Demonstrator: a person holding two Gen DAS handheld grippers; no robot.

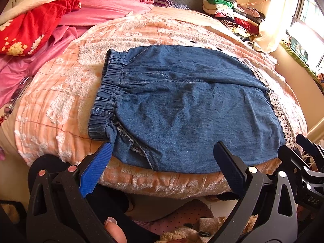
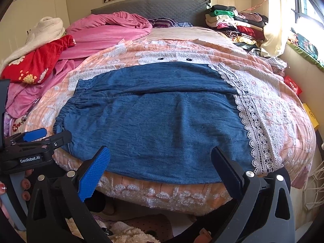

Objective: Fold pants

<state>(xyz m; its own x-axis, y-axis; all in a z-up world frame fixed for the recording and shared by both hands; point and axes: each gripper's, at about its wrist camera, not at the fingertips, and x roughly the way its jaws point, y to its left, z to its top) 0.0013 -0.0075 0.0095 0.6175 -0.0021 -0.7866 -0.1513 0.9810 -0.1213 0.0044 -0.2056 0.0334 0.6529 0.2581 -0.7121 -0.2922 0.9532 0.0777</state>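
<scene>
Bedroom, bed w/ peach checked fleece blanket (image 2: 182, 194) filling most of both views. Near edge: left gripper (image 1: 162, 158) spread wide, nothing between the fingers, tips at the hem-side edge of the pants (image 1: 182, 105); its blue pad nearly touches the bunched waist corner at 7 o'clock. Right gripper (image 2: 161, 162) also wide apart, holding nothing, tips over the pants' near edge.

Pants: blue denim, flat on blanket, centre of bed. Long axis runs left-right: elastic gathered waistband (image 2: 73, 101) at 9 o'clock, leg ends w/ white lace trim (image 2: 255, 125) at 3 o'clock. Legs lie side by side, seam between them running across. Light creases, near waist corner turned up showing inner stitching.

Farther: pink bedding (image 2: 113, 32) and red flowered cloth (image 2: 38, 64) at 10 o'clock, stacked folded clothes (image 2: 232, 22) at 1 o'clock, grey headboard (image 2: 162, 6) at 12, window (image 2: 307, 4) at 2.
</scene>
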